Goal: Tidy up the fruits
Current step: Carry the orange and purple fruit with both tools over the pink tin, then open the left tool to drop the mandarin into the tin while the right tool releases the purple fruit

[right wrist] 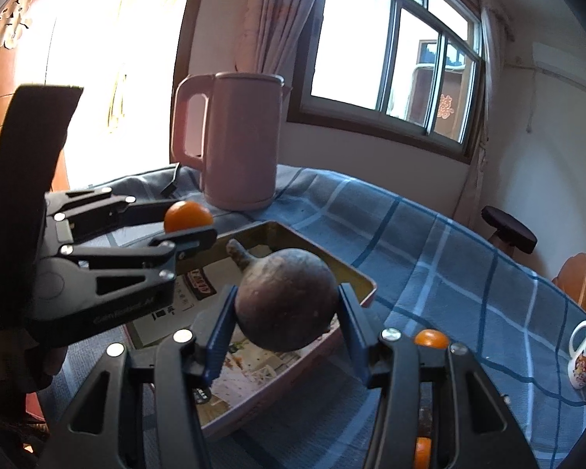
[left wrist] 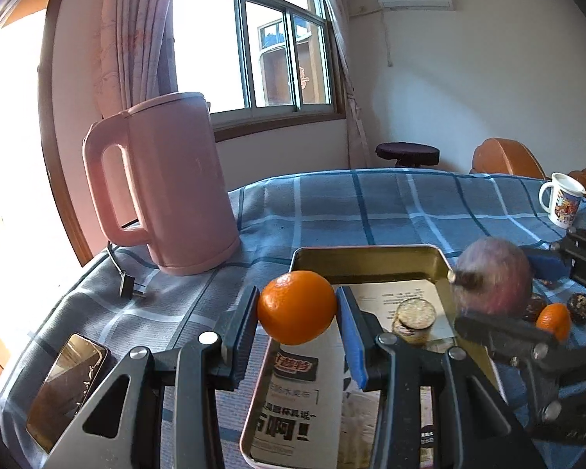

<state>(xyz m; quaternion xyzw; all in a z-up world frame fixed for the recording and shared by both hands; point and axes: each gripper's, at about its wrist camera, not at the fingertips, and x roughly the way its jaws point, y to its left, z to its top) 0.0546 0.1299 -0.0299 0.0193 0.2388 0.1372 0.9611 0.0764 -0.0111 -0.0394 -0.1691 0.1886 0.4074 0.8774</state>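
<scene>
My left gripper is shut on an orange and holds it above the near left part of the metal tray. It also shows in the right wrist view with the orange. My right gripper is shut on a round dark purple fruit with a stem, held above the tray. In the left wrist view this fruit is blurred, at the tray's right edge. The tray is lined with printed paper.
A pink kettle with cord and plug stands at the back left. A phone lies near left. A small can sits in the tray. More oranges and dark fruits lie right of it. A mug stands far right.
</scene>
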